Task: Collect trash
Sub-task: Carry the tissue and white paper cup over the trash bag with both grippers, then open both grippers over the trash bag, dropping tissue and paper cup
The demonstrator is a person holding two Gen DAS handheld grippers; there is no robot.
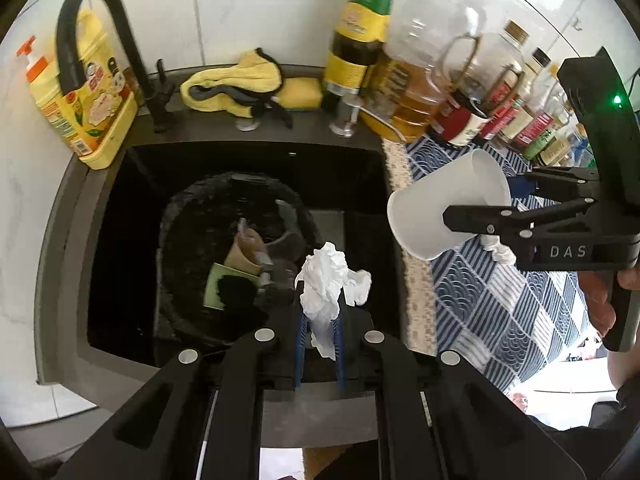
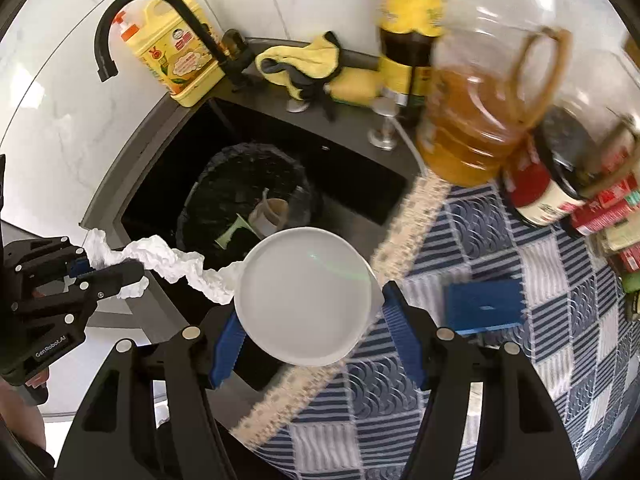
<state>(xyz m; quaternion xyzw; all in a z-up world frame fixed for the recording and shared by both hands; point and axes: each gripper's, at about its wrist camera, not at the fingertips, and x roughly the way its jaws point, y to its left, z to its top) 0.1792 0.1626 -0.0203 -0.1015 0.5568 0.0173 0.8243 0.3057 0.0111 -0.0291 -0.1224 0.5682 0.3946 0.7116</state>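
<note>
My left gripper (image 1: pixel 320 304) is shut on a crumpled white tissue (image 1: pixel 326 276), which hangs over the black sink (image 1: pixel 120 240). In the sink stands a bin lined with a black bag (image 1: pixel 192 216); a brown paper cup and a green scrap lie inside it. To the right, my right gripper (image 1: pixel 480 198) is closed on a white plastic cup (image 1: pixel 436 208) above the sink's right edge. In the right wrist view the cup (image 2: pixel 304 296) sits mouth-up between the blue pads of the right gripper (image 2: pixel 310 308). There the left gripper (image 2: pixel 100 268) and its tissue (image 2: pixel 168 264) show at the left, near the bin (image 2: pixel 240 176).
A black faucet (image 1: pixel 80 20), a yellow soap jug (image 1: pixel 96 92) and a yellow cloth (image 1: pixel 236 80) line the sink's back. Oil and sauce bottles (image 1: pixel 416 80) crowd the right rear. The counter bears a blue checked cloth (image 2: pixel 500 360) with a blue block (image 2: pixel 484 308) and another tissue scrap (image 1: pixel 498 248).
</note>
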